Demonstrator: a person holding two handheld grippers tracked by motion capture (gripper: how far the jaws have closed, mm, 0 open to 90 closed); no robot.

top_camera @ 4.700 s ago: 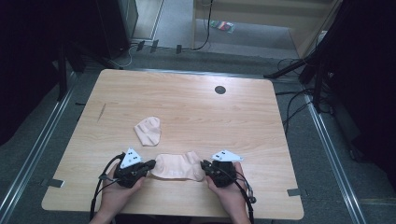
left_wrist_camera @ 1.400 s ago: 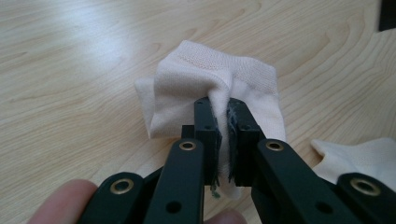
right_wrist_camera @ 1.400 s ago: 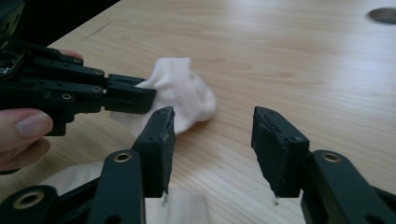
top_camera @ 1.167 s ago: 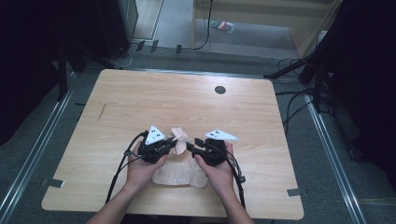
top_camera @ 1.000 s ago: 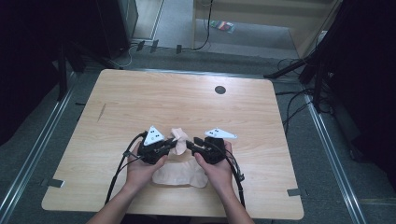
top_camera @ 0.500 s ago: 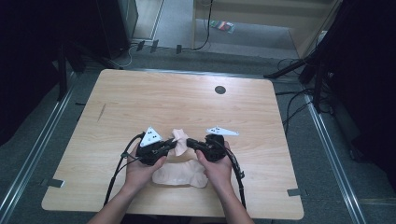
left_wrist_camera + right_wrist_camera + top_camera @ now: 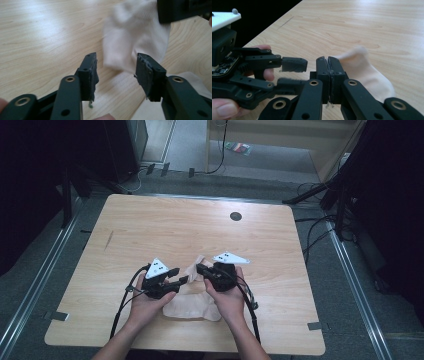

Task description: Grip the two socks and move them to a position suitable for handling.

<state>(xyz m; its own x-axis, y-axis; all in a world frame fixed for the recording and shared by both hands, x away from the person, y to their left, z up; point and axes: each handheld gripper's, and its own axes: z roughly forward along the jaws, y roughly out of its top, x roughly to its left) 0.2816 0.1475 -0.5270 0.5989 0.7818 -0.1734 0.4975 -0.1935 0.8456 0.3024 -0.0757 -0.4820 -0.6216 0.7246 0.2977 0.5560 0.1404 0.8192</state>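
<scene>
Item: pale sock (image 7: 196, 270), lifted a little off the table (image 7: 150, 225), its free end hanging down and blurred in both gripper views.
Companion piece: second sock (image 7: 192, 306), lying flat on the table just on the person's side of the lifted sock, between the two wrists.
Landmark: the lifted sock; all places below are given from it.
Handling, judged: light, limp knit fabric; it will sag and fold from wherever it is pinched, will not slip readily from the padded jaws, and is in no danger of breaking. A single pinch lets it dangle and swing.
Where to take hold, judged: at an edge or the cuff, thin enough for the jaws to close fully; a second pinch on the hanging end would spread it flat.
Right gripper (image 7: 329, 65): jaws clenched tight together on the upper edge of the sock, fabric trailing away beyond them; it carries the sock's weight.
Left gripper (image 7: 116, 67): jaws released and standing well apart, holding nothing; the hanging fabric lies just beyond the gap and nearer one jaw, and whether it touches cannot be told.
Hands: left hand (image 7: 150, 301) and right hand (image 7: 227, 299), both on the person's side of the sock.
Table mark: dark round hole (image 7: 235, 216), well apart, on the far side.
</scene>
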